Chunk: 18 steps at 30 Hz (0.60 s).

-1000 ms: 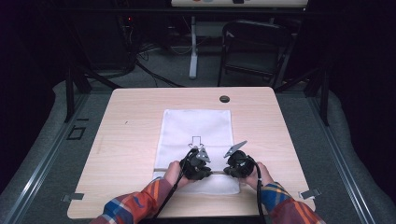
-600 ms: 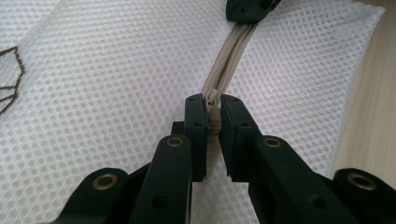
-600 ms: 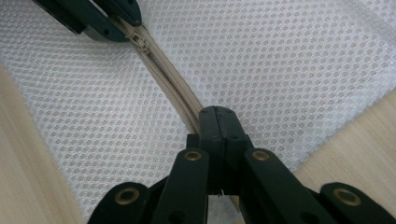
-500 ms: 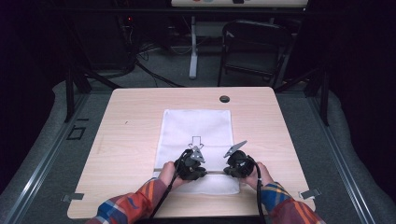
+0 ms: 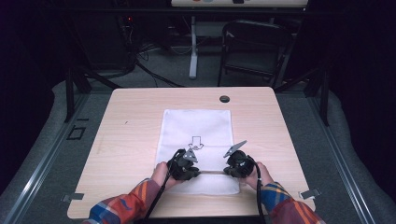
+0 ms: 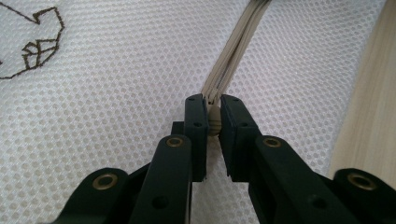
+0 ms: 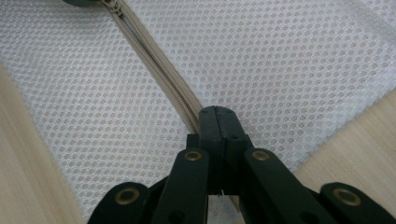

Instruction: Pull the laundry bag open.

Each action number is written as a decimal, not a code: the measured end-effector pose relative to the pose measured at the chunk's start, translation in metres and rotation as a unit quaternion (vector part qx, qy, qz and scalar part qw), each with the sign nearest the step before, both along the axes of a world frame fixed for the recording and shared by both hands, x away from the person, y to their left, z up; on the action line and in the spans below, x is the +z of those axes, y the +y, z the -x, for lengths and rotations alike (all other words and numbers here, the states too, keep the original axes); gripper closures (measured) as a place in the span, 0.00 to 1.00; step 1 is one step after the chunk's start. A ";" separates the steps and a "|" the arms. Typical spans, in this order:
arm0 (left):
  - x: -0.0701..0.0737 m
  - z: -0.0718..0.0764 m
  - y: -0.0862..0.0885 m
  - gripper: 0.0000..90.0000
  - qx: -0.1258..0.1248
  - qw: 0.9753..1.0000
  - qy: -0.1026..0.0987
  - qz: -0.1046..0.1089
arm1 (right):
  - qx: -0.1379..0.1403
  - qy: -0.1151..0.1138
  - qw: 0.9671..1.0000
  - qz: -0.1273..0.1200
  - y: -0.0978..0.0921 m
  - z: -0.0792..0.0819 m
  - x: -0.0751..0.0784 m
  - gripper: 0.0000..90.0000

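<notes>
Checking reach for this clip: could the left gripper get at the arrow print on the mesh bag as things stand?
Probably not yet: the left gripper is shut on the zipper pull. The arrow print lies bare just beyond.

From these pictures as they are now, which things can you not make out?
- Zipper pull, left gripper view: the fingers cover most of it.
- Zipper tape end, right gripper view: hidden inside the shut fingers.
- Print on the mesh bag, high view: too small; cut off in left gripper view.
- Bag's near edge, high view: hidden behind both grippers and hands.
</notes>
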<state>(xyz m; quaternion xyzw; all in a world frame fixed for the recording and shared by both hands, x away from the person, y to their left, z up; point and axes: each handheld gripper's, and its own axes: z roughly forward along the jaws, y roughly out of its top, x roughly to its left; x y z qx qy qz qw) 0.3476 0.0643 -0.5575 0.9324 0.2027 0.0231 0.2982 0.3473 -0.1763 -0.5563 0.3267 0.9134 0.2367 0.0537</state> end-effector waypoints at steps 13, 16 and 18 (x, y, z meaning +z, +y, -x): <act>0.003 0.000 0.017 0.90 0.013 1.000 0.003 0.000 | -0.002 0.000 1.000 0.000 0.000 0.000 0.000 1.00; 0.005 0.001 0.020 0.90 0.015 1.000 0.002 0.004 | -0.001 0.000 1.000 0.000 0.000 0.000 0.000 1.00; 0.006 0.002 0.022 0.90 0.017 1.000 0.001 0.003 | -0.001 0.000 1.000 0.000 0.000 0.000 0.000 1.00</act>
